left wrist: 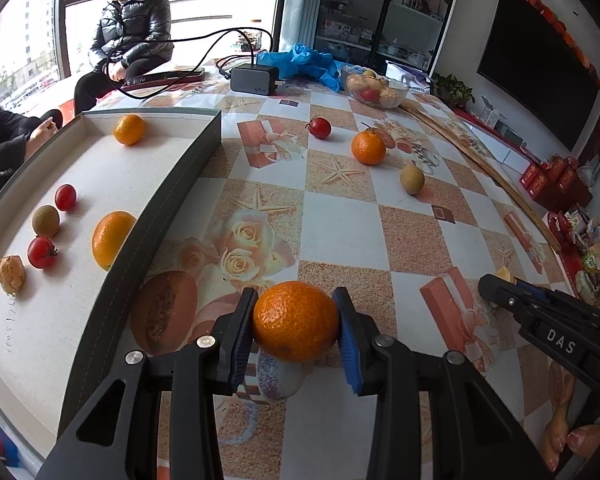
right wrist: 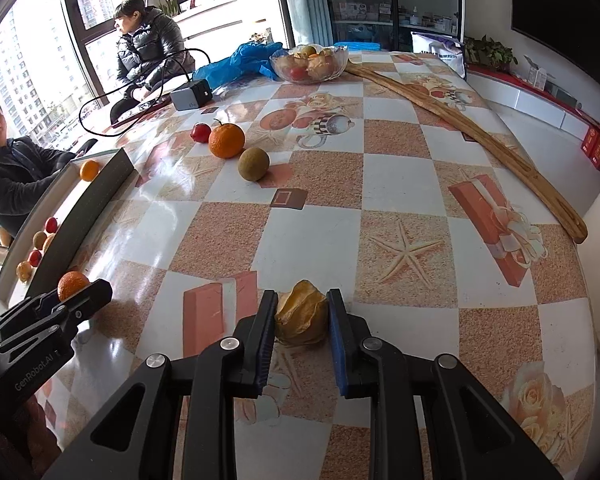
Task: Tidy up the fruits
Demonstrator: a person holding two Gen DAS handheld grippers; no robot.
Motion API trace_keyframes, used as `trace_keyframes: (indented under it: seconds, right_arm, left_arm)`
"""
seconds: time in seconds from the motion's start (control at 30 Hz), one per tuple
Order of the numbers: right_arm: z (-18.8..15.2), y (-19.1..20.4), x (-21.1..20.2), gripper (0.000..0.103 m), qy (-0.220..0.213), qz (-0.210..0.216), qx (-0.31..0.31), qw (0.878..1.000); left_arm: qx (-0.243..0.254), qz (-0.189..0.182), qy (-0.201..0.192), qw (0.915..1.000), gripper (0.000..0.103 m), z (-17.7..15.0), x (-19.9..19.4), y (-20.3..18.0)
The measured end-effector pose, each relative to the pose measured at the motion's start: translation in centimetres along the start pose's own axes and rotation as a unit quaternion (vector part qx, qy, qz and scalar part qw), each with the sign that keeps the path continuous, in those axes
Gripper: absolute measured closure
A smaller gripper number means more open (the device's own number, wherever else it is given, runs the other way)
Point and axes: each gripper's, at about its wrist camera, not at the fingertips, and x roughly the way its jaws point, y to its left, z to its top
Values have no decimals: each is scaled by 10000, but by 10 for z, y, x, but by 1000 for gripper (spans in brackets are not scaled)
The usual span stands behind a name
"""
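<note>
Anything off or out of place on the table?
Nothing spilled or damaged. Non-fruit clutter: a charger with cables, a blue plastic bag, and a long wooden strip lying diagonally. Three fruits remain loose outside the tray: tomato, orange, brown fruit.

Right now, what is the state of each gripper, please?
Left gripper: closed on the round orange mandarin.
Right gripper: closed on the papery yellow-brown husked physalis.
</note>
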Motion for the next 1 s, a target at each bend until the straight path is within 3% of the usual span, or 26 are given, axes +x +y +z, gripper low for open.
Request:
trace_keyframes:
  seconds: [0.3, 0.57, 0.8, 0.93, 0.97, 1.0]
  right_arm:
    - [36, 39, 11, 78, 378, 793, 98, 9961]
    - [65, 129, 34, 78, 648, 1461, -427, 9862]
    - [84, 212, 57, 78, 853, 2044, -896, 9710]
    - [85, 246, 68, 78, 913, 2047, -1182, 9674]
    - [84, 251, 73, 78, 967, 2059, -1220, 9661]
    - [82, 254, 75, 78, 1014, 2065, -1247, 9652]
  left_arm:
    - [-373, 86, -419, 9984, 62, 21, -40, 45]
    - [-932, 925, -591, 9896, 62, 31, -56, 120]
    - [-1361, 1313, -466, 9809, 62, 24, -51, 167]
    - [-1334, 1474, -467, 9789, 61, 21, -50, 175]
    - [-1298, 1508, -488, 9788, 58, 20, -50, 175]
    - [-1254, 1538, -498, 9789, 48, 20, -50, 175]
